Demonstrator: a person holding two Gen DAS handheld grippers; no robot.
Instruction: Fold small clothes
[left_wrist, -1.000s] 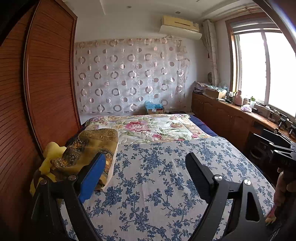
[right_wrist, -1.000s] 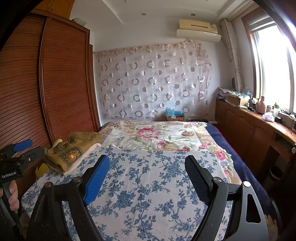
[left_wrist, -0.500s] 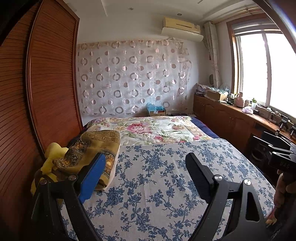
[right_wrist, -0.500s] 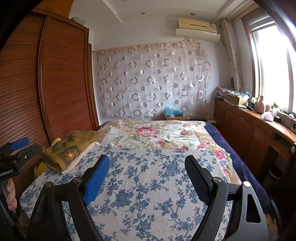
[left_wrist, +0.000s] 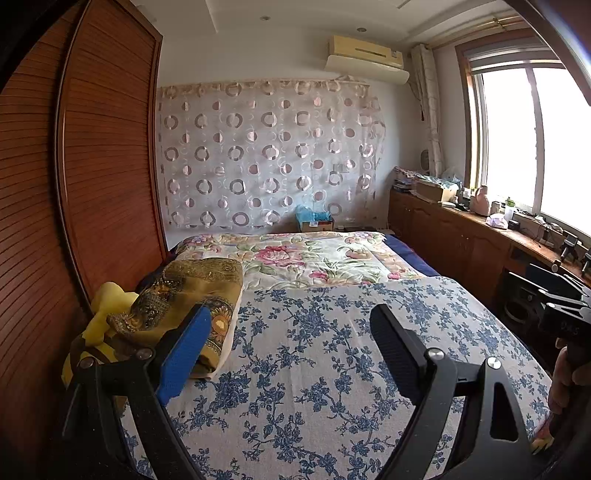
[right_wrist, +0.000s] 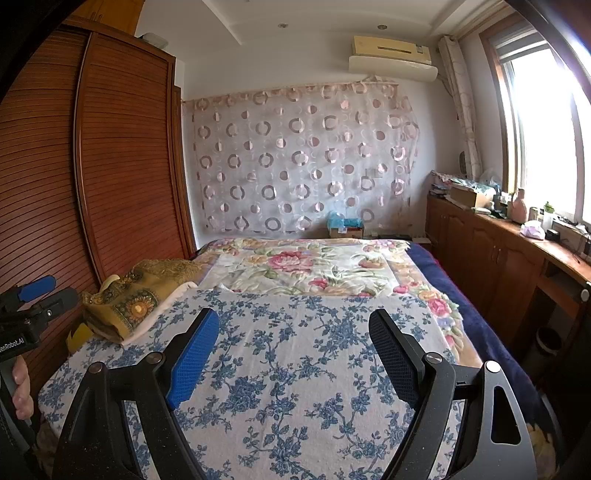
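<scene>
A blue-flowered sheet (left_wrist: 314, 354) (right_wrist: 295, 369) covers the near half of the bed. At its left edge lies a folded golden patterned cloth (left_wrist: 184, 291) (right_wrist: 136, 299) with a yellow piece (left_wrist: 107, 299) beside it. My left gripper (left_wrist: 290, 317) is open above the sheet, nothing between its fingers, and the golden cloth lies just behind its blue left pad. My right gripper (right_wrist: 293, 317) is open too, over the middle of the sheet. Each view catches the other gripper at its edge, held in a hand: the right gripper (left_wrist: 565, 314) and the left gripper (right_wrist: 33, 295).
A pink-flowered quilt (left_wrist: 306, 258) covers the far half of the bed. A wooden wardrobe (left_wrist: 110, 184) lines the left side. Low wooden cabinets (right_wrist: 498, 251) with clutter on top run under the window on the right. A curtain (right_wrist: 303, 162) hangs on the back wall.
</scene>
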